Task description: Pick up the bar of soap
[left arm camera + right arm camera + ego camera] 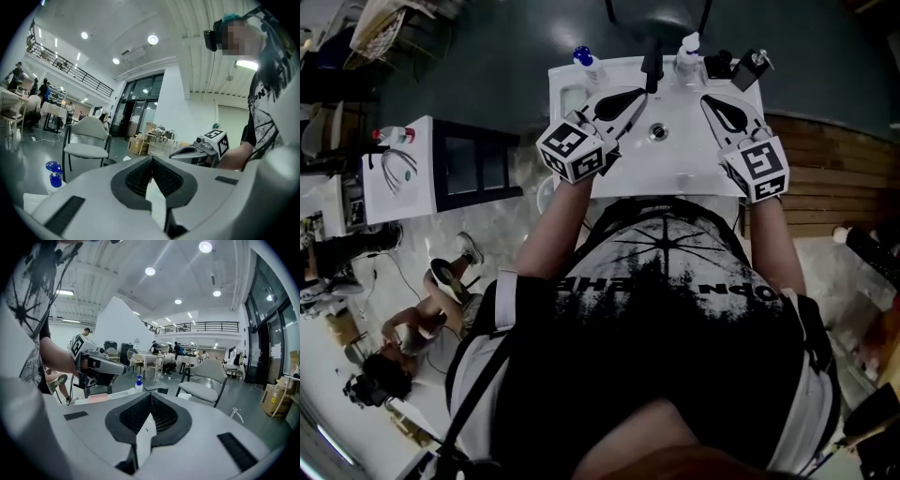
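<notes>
I stand over a white sink with both grippers held above its basin. The left gripper is shut with nothing between its pads, its tip close to the black faucet. The right gripper is shut and empty too, over the basin's right side. In the right gripper view a pale pink bar, apparently the soap, lies on the sink's far rim just under the left gripper. In the left gripper view my own jaws meet, and the right gripper hangs opposite. The soap is hidden there.
A blue-capped bottle and a white pump bottle stand on the sink's back ledge, with small black items at the back right. The drain lies mid-basin. A black cabinet stands left of the sink. A grey chair stands beyond.
</notes>
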`<state>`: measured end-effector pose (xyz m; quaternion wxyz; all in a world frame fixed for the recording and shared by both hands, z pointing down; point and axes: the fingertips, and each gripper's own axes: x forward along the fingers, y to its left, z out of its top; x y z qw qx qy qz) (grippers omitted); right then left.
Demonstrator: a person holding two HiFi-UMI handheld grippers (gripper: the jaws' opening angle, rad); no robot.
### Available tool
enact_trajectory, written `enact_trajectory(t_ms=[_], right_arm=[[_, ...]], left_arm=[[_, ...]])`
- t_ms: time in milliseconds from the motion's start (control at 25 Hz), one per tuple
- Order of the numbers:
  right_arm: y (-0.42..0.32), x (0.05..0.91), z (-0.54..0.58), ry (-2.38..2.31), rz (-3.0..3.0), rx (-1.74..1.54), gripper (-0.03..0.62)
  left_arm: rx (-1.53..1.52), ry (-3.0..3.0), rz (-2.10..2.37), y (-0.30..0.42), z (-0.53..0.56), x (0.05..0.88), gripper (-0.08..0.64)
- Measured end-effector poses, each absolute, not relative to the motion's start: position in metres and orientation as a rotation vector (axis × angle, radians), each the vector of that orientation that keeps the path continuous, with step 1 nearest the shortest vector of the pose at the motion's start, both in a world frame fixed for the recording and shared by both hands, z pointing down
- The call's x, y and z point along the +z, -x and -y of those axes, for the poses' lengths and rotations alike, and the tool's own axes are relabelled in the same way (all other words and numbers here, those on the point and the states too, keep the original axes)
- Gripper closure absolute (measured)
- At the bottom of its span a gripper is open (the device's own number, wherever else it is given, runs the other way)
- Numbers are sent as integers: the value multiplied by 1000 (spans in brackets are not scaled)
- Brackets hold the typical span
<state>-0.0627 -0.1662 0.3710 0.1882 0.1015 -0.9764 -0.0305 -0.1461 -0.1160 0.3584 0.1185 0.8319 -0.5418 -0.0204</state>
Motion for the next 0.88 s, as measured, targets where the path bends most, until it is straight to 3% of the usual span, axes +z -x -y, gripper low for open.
enact_trajectory(t_ms=[880], right_arm=[[66, 371, 158, -304, 2743, -124, 578]], left_arm=[[-11, -2443, 1537, 141, 112, 373, 548]])
